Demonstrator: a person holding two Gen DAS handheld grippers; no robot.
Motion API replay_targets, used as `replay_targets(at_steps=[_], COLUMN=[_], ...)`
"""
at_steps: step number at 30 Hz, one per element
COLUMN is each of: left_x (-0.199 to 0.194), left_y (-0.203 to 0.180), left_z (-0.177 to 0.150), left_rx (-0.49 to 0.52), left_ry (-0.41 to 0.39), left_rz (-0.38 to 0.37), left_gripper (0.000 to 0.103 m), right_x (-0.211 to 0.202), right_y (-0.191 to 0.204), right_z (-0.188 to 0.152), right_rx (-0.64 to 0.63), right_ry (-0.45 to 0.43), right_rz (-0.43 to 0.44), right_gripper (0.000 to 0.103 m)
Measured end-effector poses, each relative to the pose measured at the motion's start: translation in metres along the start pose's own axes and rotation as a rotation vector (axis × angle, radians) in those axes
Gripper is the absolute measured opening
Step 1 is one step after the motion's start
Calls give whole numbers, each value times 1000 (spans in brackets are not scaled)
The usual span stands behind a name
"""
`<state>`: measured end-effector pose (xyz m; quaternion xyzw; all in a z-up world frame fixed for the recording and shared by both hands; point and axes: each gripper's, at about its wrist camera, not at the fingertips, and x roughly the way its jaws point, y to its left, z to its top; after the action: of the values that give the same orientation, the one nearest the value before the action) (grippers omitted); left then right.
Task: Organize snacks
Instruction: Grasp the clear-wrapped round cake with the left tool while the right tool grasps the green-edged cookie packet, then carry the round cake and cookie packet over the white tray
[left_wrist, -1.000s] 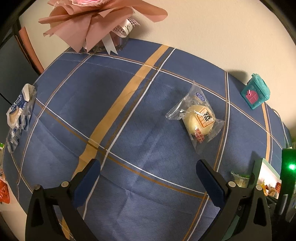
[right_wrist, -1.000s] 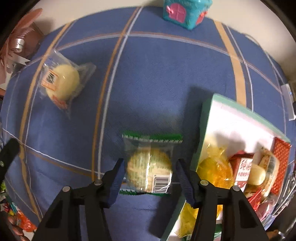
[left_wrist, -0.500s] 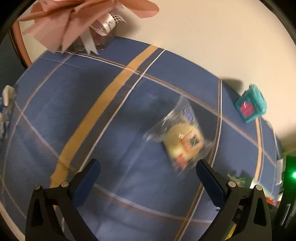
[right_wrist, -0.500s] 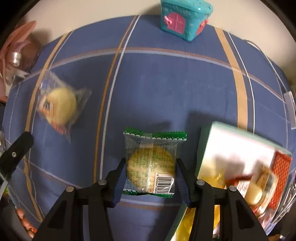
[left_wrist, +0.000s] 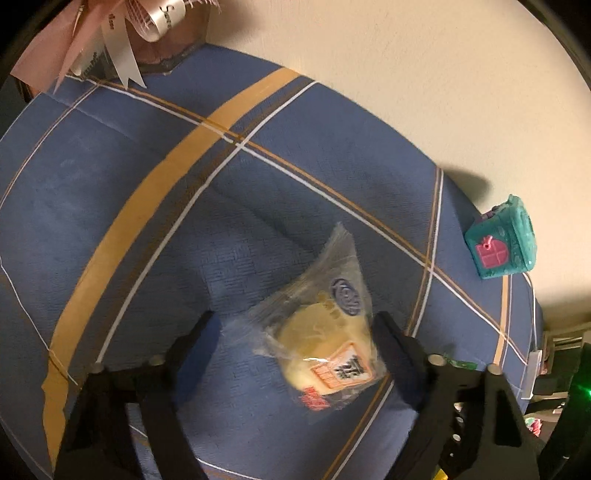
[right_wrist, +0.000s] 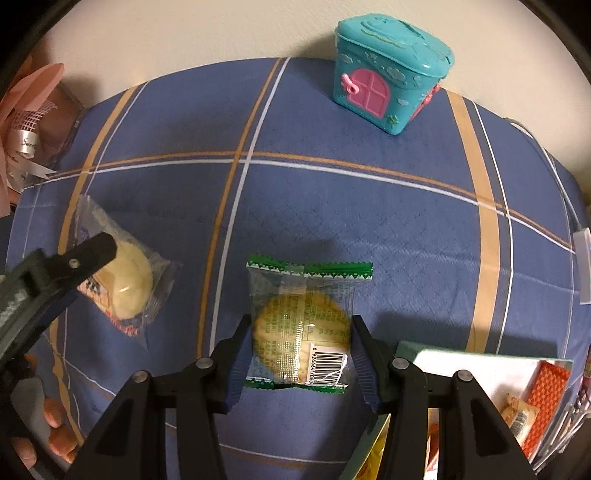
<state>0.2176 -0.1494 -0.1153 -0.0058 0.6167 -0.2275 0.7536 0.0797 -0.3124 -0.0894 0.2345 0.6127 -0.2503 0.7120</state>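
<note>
The right hand-held gripper (right_wrist: 301, 354) is clenched on the green-edged cracker packet (right_wrist: 304, 325), above the blue plaid worktop (right_wrist: 369, 221) beside the snack tray (right_wrist: 465, 365). The left hand-held gripper (left_wrist: 295, 343) stands released around the clear-wrapped yellow bun (left_wrist: 325, 339), far left of the cracker

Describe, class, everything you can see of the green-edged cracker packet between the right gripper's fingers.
The cracker packet is a clear plastic wrapper with green zigzag-printed sealed ends, holding one round pale cracker under green print, with a barcode at one corner. It faces the camera flat, above the blue plaid tablecloth. The right gripper pinches its two sides; whether it touches the cloth cannot be told.
</note>
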Motion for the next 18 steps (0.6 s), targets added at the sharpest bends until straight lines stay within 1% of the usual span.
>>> replay_targets(at_steps=[1, 4, 5, 7, 11, 14, 18], left_x=[1, -1, -2, -7, -23, -37, -57], left_y=[0, -2, -3, -3, -1, -1, 1], left_z=[-1, -2, -4, -9, -21, -35, -56], left_rx=[-2, -4, -1, -8, -25, -33, -41], left_ry=[0, -2, -3, -6, -24, -41, -73], left_rz=[-10, -15, -15, -18, -28, -56, -70], left_gripper=[78, 75, 74, 71, 69, 69, 68], right_x=[0, -3, -2, -15, -39, -53, -73], right_y=[-1, 0, 10, 12, 13, 10, 7], right_z=[1, 6, 9, 1, -7, -16, -33], right_rx=[-1, 0, 1, 1, 1, 0, -14], right_ry=[0, -6, -8, -16, -48, -68, -107], right_rz=[0, 4, 5, 11, 27, 23, 10], right_gripper=[53, 53, 53, 53, 53, 53, 53])
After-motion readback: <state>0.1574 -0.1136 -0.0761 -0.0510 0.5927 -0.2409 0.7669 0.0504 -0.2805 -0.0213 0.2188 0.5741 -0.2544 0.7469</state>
